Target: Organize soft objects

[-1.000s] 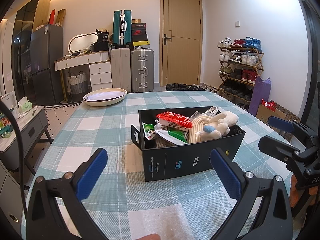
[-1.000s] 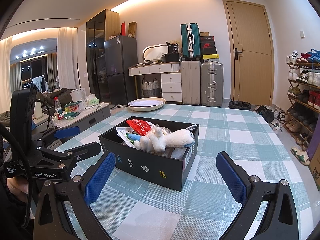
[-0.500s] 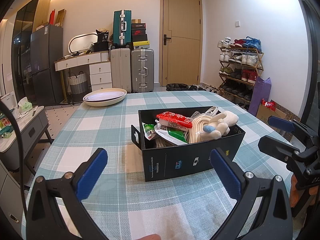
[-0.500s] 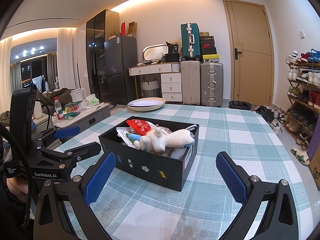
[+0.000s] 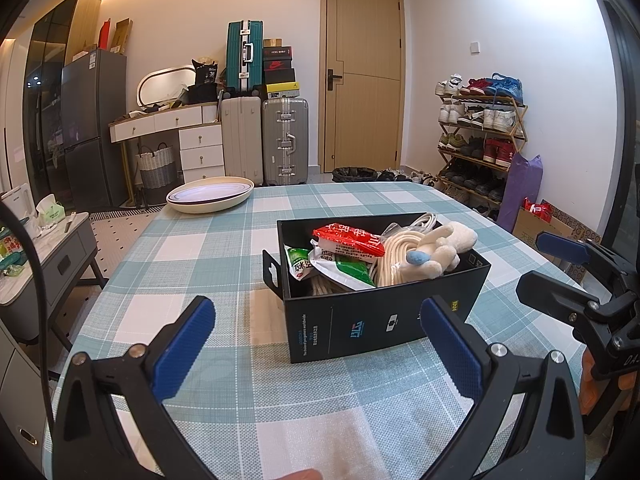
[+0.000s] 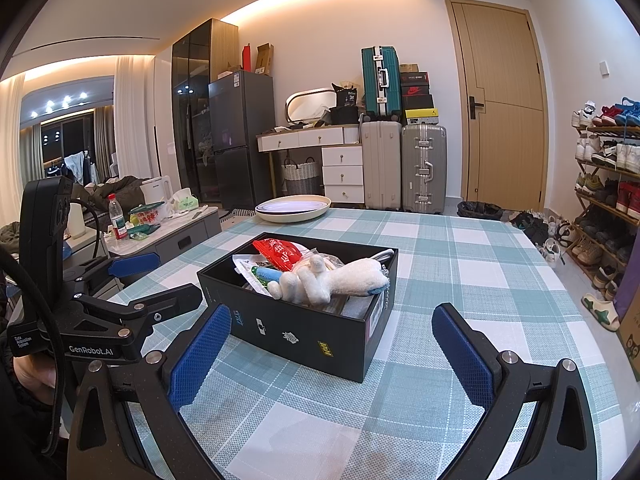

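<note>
A black open box [image 5: 376, 320] [image 6: 304, 332] stands on the checked tablecloth. In it lie a white plush toy [image 5: 440, 250] [image 6: 340, 280], a red packet [image 5: 348, 236] [image 6: 278, 252], a green and white packet [image 5: 340, 268] and a coil of white cord [image 5: 396, 252]. My left gripper [image 5: 316, 344] is open and empty, just in front of the box's near wall. My right gripper [image 6: 332, 352] is open and empty, near the box's corner. Each gripper shows at the side of the other's view.
A cream oval tray [image 5: 210, 199] [image 6: 294, 208] sits at the table's far edge. Beyond are suitcases [image 5: 284, 140], a dresser, a fridge and a shoe rack [image 5: 480, 136]. A low side table [image 5: 36, 248] with clutter stands to the left.
</note>
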Demonstrator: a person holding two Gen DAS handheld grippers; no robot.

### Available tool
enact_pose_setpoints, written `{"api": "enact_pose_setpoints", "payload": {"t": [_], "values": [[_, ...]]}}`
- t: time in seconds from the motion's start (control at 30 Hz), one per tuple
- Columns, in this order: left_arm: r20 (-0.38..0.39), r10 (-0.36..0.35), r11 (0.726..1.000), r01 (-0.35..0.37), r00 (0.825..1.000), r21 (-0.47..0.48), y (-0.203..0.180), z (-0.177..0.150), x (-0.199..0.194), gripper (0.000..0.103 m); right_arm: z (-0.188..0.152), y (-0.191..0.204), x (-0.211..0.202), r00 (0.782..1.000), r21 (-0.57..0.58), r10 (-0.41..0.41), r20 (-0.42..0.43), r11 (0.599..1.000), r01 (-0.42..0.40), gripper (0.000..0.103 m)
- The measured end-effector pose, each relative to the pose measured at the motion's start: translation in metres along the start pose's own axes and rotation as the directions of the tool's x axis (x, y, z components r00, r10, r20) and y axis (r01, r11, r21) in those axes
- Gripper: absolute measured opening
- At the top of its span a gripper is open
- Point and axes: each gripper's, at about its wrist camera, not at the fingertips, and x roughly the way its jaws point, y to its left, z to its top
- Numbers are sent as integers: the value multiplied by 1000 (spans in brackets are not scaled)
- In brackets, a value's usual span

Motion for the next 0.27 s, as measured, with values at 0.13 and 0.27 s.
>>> {"api": "enact_pose_setpoints", "payload": {"t": [0.13, 0.27], "values": [[2, -1, 1000, 1, 1000, 1, 0, 0, 0, 103, 0, 0, 0, 1000, 0, 0, 0, 1000, 0, 102], [3, 1, 1000, -1, 1000, 1, 1, 0, 0, 103, 0, 0, 0, 1000, 0, 0, 0, 1000, 0, 102]]}}
